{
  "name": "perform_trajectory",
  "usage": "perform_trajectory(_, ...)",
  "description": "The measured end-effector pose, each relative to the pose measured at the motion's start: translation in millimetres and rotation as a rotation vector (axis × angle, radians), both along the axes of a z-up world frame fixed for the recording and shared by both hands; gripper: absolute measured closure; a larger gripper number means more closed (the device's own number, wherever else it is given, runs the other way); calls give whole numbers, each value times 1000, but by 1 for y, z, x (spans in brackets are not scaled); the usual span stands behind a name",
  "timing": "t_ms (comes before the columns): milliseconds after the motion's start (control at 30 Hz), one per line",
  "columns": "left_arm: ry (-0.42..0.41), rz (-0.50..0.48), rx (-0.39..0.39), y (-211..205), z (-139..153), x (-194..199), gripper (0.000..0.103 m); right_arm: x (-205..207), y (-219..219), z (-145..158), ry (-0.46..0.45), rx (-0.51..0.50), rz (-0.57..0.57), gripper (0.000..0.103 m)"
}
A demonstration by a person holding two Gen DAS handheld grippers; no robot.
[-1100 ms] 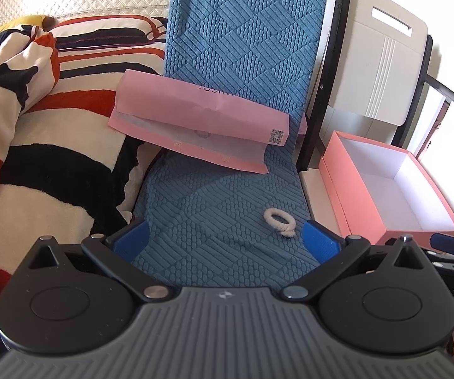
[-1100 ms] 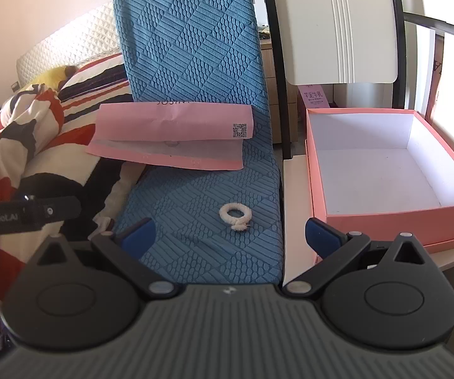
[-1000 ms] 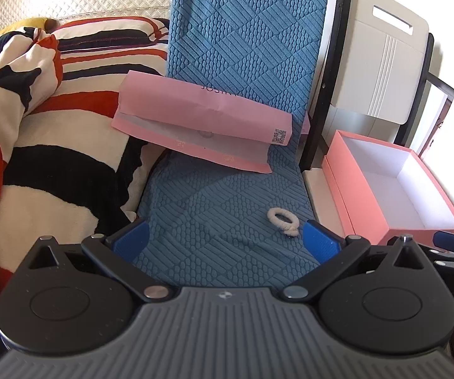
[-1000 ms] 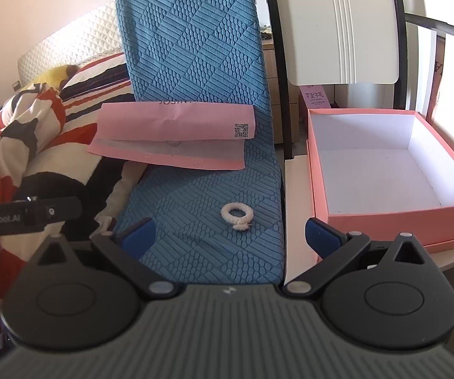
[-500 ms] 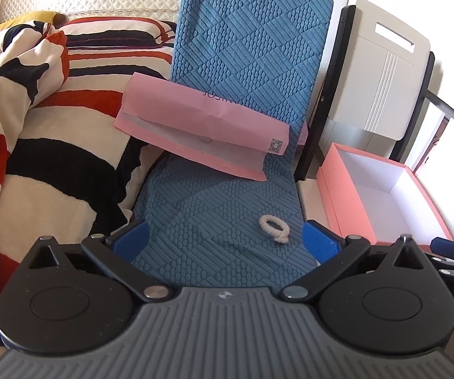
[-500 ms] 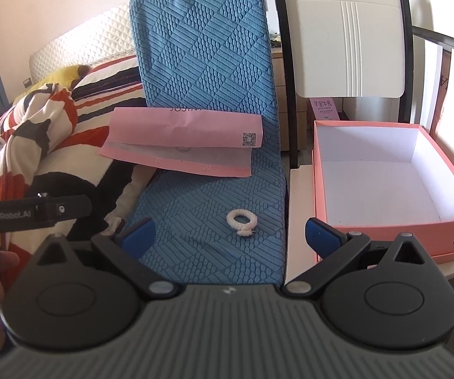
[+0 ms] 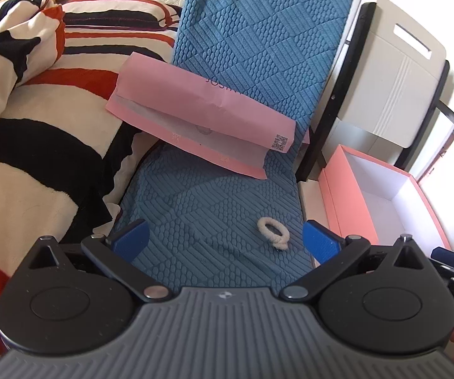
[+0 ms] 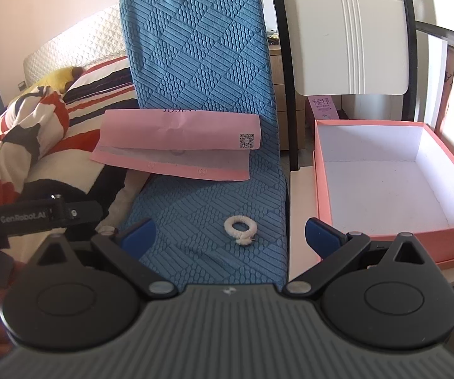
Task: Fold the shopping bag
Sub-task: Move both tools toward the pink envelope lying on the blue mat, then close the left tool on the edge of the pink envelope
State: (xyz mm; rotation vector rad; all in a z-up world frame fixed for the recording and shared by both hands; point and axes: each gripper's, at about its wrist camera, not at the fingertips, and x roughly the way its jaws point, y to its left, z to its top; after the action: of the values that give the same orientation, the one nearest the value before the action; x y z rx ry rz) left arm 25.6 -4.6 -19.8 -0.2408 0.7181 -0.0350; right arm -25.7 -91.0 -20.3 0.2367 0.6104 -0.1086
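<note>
while hand-held gripper (image 7: 224, 240) gapes, bag (image 7: 201, 117) lies ahead

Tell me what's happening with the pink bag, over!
Left gripper open, empty. Right gripper open, empty. Pink bag partly folded on blue mat, untouched. White rope loop lies between.

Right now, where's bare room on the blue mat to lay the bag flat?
Free: the mat between the pink bag and both open tongs, broken only by the white rope ring. The pink box is empty too. Crowded: the mat's far end under the bag, and the striped blanket bunched alongside.
</note>
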Motion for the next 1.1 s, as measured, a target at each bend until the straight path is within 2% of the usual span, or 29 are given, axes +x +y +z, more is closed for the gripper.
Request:
perform_trajectory(233, 8, 47, -59, 11, -23, 51, 0, 38, 0, -12, -16, 15, -39, 0)
perform_trajectory(367, 16, 84, -139, 22, -36, 79, 0, 62, -7, -21, -38, 81, -56, 0)
perform_trajectory(633, 22, 116, -221, 32, -63, 135, 0, 115, -20, -52, -49, 197, -83, 3)
perform_trajectory(767, 37, 120, -254, 35, -80, 161, 0, 136, -25, -65, -69, 250, -56, 4)
perform_trajectory(833, 52, 131, -263, 37, -90, 171, 0, 150, -26, -76, -36, 278, -36, 16)
perform_trajectory(867, 62, 133, -265, 38, -95, 176, 0, 155, -29, -82, -23, 306, -43, 19)
perform_trajectory(1000, 108, 108, -294, 45, -114, 195, 2, 173, -38, -99, 14, 416, -59, 21)
perform_trajectory(1100, 117, 90, -259, 46, -121, 207, 7, 185, -40, -110, 51, 488, -73, 28)
